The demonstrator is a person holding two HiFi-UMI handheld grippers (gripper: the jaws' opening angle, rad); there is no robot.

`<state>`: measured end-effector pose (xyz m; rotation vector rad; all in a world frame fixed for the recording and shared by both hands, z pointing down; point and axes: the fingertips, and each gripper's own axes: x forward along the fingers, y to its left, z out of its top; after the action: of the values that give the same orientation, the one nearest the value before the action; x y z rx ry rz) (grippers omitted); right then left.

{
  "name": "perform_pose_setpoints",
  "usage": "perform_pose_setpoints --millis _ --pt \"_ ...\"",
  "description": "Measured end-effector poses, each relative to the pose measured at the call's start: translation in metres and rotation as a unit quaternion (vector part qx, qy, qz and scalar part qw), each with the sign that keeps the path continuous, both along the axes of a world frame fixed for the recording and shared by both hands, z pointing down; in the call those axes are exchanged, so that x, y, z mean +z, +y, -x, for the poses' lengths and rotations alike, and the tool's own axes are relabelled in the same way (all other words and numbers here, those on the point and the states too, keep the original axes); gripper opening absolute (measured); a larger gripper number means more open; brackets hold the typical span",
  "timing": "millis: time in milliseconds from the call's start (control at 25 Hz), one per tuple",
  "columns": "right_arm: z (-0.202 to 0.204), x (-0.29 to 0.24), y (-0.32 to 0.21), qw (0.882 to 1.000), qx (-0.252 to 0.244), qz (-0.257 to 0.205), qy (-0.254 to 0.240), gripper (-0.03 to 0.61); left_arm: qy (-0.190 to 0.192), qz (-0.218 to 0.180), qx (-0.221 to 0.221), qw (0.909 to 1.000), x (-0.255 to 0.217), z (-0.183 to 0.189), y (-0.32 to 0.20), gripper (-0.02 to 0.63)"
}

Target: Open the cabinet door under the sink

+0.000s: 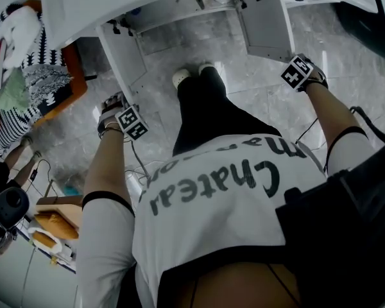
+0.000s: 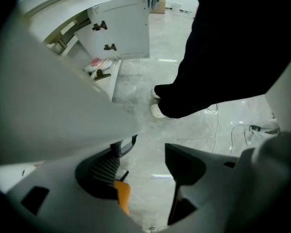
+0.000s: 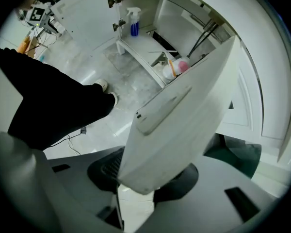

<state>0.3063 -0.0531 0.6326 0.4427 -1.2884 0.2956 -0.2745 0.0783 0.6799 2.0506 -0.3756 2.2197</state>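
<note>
Head view, white cabinet doors (image 1: 125, 59) swung wide, left gripper (image 2: 143, 161) released, right gripper (image 3: 148, 178) released astride right door (image 3: 184, 115)

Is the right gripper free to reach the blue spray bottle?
Probably not yet: the white cabinet door sits between the right gripper's open jaws, barring the way to the blue spray bottle.

Both white cabinet doors under the sink are swung wide open: left door (image 1: 123, 59), right door (image 1: 267, 23). Dark hinges (image 3: 115, 1) on left door's inner face, flat handle (image 3: 162, 108) on right door.
</note>
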Motion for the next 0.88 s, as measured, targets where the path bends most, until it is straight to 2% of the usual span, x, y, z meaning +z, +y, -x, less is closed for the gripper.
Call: perform_pose_setpoints --millis 120,480,600,680,800,880 --pt "0.004 -0.004 0.001 1.0 0.003 0.0 0.004 0.158 0.004 -0.007 -0.034 0.9994 -0.001 0.008 0.004 0.282" --pt "0.006 -0.01 0.009 0.999 0.035 0.012 0.024 0.158 0.0 -0.023 -0.035 0.9991 -0.003 0.025 0.002 0.291" --pt "-0.001 -0.013 0.014 0.997 0.062 0.017 0.04 0.172 -0.019 -0.011 -0.079 0.9966 -0.002 0.041 0.009 0.3" --pt "-0.005 -0.015 0.017 0.995 0.09 0.017 0.047 0.176 -0.024 -0.012 -0.159 0.9869 -0.003 0.054 0.011 0.308" --pt "-0.012 -0.021 0.02 0.99 0.125 0.011 0.058 0.18 -0.016 -0.032 -0.286 0.9574 -0.01 0.073 0.002 0.308" --pt "-0.016 -0.026 0.023 0.989 0.138 0.008 0.062 0.181 -0.01 -0.048 -0.344 0.9376 -0.019 0.083 -0.005 0.308"
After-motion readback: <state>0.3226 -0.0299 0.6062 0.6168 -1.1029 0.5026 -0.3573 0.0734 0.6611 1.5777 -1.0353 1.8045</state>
